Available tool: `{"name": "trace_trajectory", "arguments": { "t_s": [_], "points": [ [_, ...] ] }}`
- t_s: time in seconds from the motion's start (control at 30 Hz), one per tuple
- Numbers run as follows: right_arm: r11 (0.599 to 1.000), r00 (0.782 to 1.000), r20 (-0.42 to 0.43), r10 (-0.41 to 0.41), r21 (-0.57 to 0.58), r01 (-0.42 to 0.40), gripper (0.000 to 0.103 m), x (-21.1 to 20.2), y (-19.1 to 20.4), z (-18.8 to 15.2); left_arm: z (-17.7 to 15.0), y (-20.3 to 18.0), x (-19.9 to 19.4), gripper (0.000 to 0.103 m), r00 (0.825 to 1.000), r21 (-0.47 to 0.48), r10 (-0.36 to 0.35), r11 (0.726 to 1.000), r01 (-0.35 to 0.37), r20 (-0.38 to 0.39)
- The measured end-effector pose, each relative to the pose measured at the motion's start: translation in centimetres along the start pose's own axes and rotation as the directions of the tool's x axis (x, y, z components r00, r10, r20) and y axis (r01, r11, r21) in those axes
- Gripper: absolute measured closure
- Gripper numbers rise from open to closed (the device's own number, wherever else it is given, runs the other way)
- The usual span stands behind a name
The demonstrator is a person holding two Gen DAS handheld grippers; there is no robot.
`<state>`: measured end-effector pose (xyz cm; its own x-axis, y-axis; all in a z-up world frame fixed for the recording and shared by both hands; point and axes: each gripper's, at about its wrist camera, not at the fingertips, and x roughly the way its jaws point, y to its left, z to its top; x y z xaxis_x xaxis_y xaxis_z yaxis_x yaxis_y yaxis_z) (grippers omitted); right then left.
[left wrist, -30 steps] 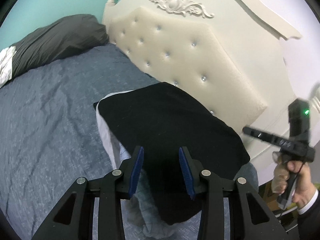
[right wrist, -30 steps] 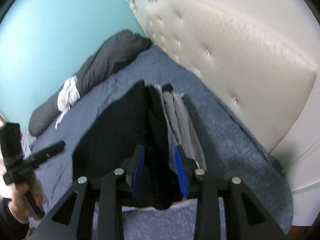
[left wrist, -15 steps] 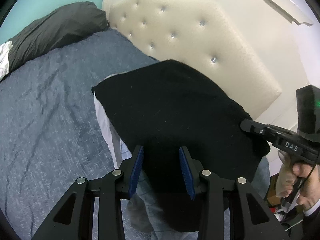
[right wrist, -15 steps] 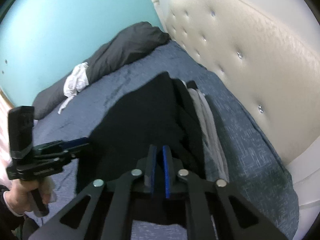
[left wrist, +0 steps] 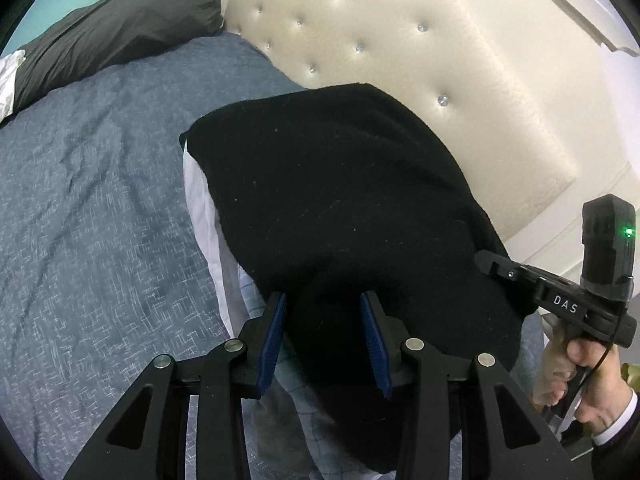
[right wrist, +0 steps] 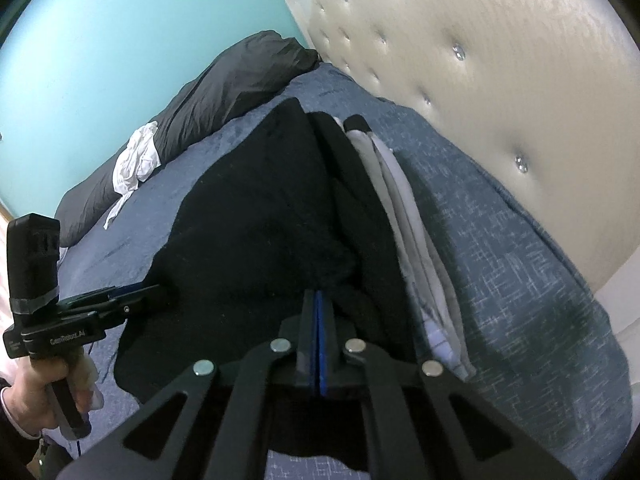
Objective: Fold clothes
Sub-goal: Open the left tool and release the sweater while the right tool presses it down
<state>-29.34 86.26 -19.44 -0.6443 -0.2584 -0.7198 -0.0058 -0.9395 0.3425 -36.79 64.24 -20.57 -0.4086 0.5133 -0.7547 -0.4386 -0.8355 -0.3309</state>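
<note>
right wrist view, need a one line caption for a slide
Right gripper pinched shut on the black garment atop a stack of folded clothes on a blue bed.

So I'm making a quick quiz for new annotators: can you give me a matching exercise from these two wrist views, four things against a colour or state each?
Things:
1. top garment on the folded pile
2. pillow at the far end of the bed
3. left gripper
4. right gripper

Colour or state:
A. dark grey
B. jaws pressed together
C. black
D. jaws apart, black cloth beneath them

Pairs: 1-C, 2-A, 3-D, 4-B
</note>
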Motion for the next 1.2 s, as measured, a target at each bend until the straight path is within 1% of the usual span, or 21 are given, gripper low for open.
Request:
{"name": "trace_trajectory", "arguments": {
  "t_s": [0.13, 0.23, 0.3, 0.37, 0.47, 0.6, 0.7, 0.83, 0.93, 1.07, 1.2],
  "points": [
    [1.000, 1.000, 0.007, 0.010, 0.004, -0.010, 0.103, -0.9, 0.4, 0.3, 0.4, -0.3, -1.0, 0.060, 1.000, -0.010, -0.001, 1.000, 0.001, 0.019],
    [0.999, 0.998, 0.058, 0.027, -0.028, -0.026, 0.103, -2.9, 1.4, 0.8, 0.6, -0.5, -2.4, 0.061, 0.999, -0.010, 0.004, 1.000, -0.004, 0.043],
    [0.997, 0.994, 0.105, 0.036, -0.066, -0.029, 0.103, -4.2, 2.1, 0.8, 0.5, -1.0, -3.1, 0.061, 0.999, 0.007, 0.008, 1.000, -0.008, 0.049],
    [0.997, 0.990, 0.127, 0.056, -0.065, -0.048, 0.103, -4.8, 2.4, 0.7, 0.1, -1.6, -3.5, 0.061, 0.999, 0.024, 0.003, 1.000, -0.004, 0.048],
    [0.996, 0.993, 0.101, 0.056, -0.075, -0.049, 0.103, -4.1, 2.6, 0.1, -0.6, -2.0, -4.1, 0.061, 0.999, 0.035, -0.001, 0.999, -0.001, 0.049],
    [0.996, 0.997, 0.069, 0.035, -0.088, -0.029, 0.103, -3.2, 2.5, -1.3, -1.4, -2.2, -4.9, 0.061, 0.998, 0.045, -0.015, 0.999, 0.013, 0.053],
    [0.997, 0.998, 0.059, 0.032, -0.072, -0.028, 0.103, -2.3, 2.1, -1.7, -1.9, -2.5, -5.2, 0.061, 0.998, 0.065, -0.032, 0.998, 0.028, 0.051],
    [0.998, 0.998, 0.049, 0.030, -0.057, -0.028, 0.103, -1.5, 1.6, -1.9, -2.8, -3.4, -4.2, 0.061, 0.999, 0.114, -0.005, 0.993, 0.001, 0.034],
    [0.998, 0.999, 0.042, 0.023, -0.055, -0.021, 0.103, -1.0, 1.4, -2.1, -2.9, -2.5, -3.9, 0.061, 0.999, 0.073, -0.023, 0.997, 0.021, 0.026],
    [0.999, 0.999, 0.042, 0.032, -0.043, -0.031, 0.103, -0.9, 1.2, -2.4, -3.5, -2.0, -3.6, 0.061, 1.000, 0.072, -0.014, 0.997, 0.014, 0.007],
    [0.999, 0.998, 0.049, 0.031, -0.045, -0.029, 0.103, -1.7, 1.7, -2.5, -3.1, -1.6, -4.7, 0.061, 0.999, 0.040, -0.037, 0.999, 0.036, 0.014]
  ]
}}
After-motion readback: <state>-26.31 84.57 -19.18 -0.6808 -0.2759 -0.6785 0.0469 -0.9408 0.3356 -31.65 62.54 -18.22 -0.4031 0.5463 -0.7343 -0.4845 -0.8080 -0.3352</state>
